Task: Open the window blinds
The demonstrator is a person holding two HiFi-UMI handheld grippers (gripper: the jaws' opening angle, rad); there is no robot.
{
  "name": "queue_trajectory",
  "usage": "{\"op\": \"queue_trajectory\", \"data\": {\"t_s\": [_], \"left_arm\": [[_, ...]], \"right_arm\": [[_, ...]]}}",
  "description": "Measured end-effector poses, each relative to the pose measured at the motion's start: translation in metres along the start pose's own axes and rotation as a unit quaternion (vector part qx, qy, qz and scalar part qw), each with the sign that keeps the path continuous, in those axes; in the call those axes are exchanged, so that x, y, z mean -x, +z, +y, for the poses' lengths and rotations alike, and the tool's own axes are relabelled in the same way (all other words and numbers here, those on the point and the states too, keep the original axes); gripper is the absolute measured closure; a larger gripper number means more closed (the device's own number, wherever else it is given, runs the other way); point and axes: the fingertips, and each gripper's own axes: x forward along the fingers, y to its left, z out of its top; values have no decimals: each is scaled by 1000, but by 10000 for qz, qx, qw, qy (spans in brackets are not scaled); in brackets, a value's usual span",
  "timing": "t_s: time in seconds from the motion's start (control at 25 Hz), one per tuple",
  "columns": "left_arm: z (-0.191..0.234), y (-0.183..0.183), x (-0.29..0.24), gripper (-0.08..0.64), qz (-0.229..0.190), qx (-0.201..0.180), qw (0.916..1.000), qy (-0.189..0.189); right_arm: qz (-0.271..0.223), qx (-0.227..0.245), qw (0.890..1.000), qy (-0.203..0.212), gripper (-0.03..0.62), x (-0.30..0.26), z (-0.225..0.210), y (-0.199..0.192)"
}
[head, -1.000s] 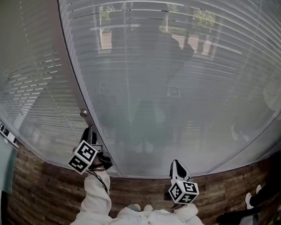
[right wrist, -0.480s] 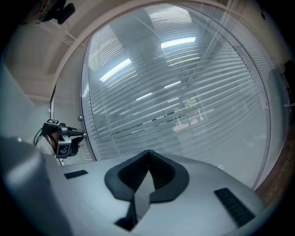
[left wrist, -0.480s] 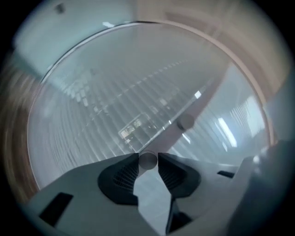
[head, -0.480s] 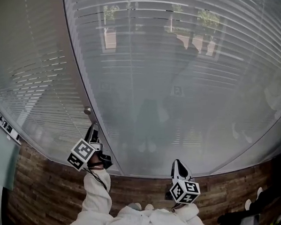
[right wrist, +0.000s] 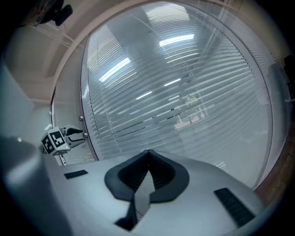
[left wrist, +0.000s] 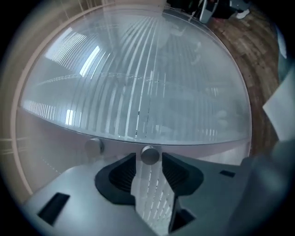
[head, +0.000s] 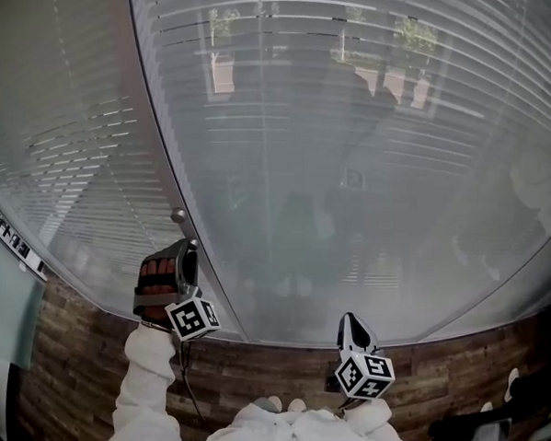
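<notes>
The window blinds (head: 362, 109) hang behind glass, their slats level, with trees dimly showing through. Two small metal knobs sit on the glass by the dark seam (head: 156, 129). In the head view the upper knob (head: 178, 215) shows just above my left gripper (head: 190, 249). In the left gripper view the other knob (left wrist: 150, 154) stands between the tips of my left gripper (left wrist: 148, 162). Its jaws have just been opening and the pads are a little off the knob. My right gripper (head: 352, 322) hangs low before the glass, shut with nothing in it (right wrist: 148, 154).
Brown wooden floorboards (head: 82, 391) run along the foot of the glass. A second glazed panel with blinds (head: 59, 134) lies left of the seam. A pale wall edge (head: 3, 303) stands at far left. Dark objects (head: 543, 395) sit at the bottom right.
My left hand has rolled: its marker cube swung from the upper left of the hand to its lower right, and the fingers now show on the handle. My right gripper stayed put.
</notes>
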Motion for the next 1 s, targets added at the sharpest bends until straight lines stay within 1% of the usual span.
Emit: {"op": "queue_trajectory", "data": {"t_s": [0.08,0.16,0.2,0.24,0.32,0.36,0.4,0.44,0.48,0.52,0.6,0.68,0.72,0.84,0.92,1.0], "left_arm": [[-3,5,-3,385,-69,-225,9997,-119],[-4,5,-10,390,-16,-416,9991,-107],[-4,5,-12,426,14,-447,9990,-68],[-3,4,-12,426,24,-397,9992,-40],[-2,3,-11,434,-5,-64,10000,-14],[-2,3,-12,434,-39,216,9998,1],[-2,2,-13,434,-75,587,9982,8],[-2,1,-13,436,-99,1026,9947,-6],[-1,0,-13,436,-110,1488,9888,-29],[0,-1,-14,436,-114,1933,9811,-42],[2,-2,-14,436,-118,2703,9627,-50],[3,-2,-13,437,-153,3412,9398,-136],[4,-3,-13,437,-183,3777,9255,-216],[6,-5,-12,436,-252,4779,8770,-435],[7,-6,-11,437,-245,5287,8472,-462],[6,-7,-10,436,-210,5715,8192,-427]], "right_arm": [[5,-16,10000,-21,580,-2,-1,0],[-12,-45,10000,-43,580,-5,-1,0],[-28,-54,10000,-54,580,-5,-1,0],[-44,-53,10000,-65,580,-5,0,1],[-70,-40,9999,-93,580,-5,-1,3],[-80,-36,9999,-110,580,-5,-2,4],[-90,-35,9999,-127,580,-6,-3,5],[-99,-34,9998,-141,580,-7,-3,5],[-107,-33,9998,-148,580,-8,-3,5],[-113,-29,9998,-151,580,-10,-3,5],[-117,-25,9998,-148,580,-12,-3,6],[-104,-27,9999,-125,580,-15,-1,5],[-95,-25,9999,-105,580,-17,1,4],[-79,-17,10000,-43,580,-20,5,3],[-85,-18,10000,-26,580,-21,5,3],[-102,-15,9999,-21,580,-22,4,4]]}}
